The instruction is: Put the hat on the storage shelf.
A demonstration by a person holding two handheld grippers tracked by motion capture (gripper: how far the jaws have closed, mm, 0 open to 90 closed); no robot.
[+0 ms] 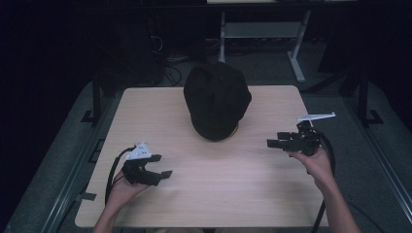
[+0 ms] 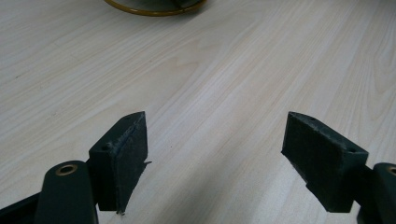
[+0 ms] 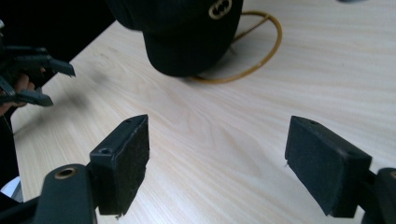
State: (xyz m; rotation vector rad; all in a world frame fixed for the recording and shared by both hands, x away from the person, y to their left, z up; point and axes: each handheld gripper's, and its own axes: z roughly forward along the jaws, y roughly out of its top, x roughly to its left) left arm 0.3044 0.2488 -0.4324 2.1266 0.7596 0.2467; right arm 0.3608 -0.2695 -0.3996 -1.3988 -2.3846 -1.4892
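Pale wood-grain table point(image 1: 204, 194) fills the middle of a dark room, with a second desk's white legs point(image 1: 296, 53) visible beyond its far edge. A black cap point(image 1: 216, 99) sits on the far central part of the tabletop, well apart from both tools.

From the high view the cap reads as a plain dark dome. The right gripper view adds what that angle hides: a small gold emblem point(image 3: 219, 8) on the cap's front and a thin yellow-brown ring point(image 3: 266, 46) lying on the wood under and beside it. The left gripper view catches just an arc of that ring at its top edge, with something dark inside it that is probably the cap, though too little shows to be sure.

The left gripper point(image 1: 163, 166) is held over the near left part of the table, its jaws spread wide with bare wood between them. The right gripper point(image 1: 272, 143) hangs near the right edge, jaws likewise wide apart and gripping nothing. The right gripper view also shows the other gripper at its far left, held by a hand point(image 3: 16, 88).
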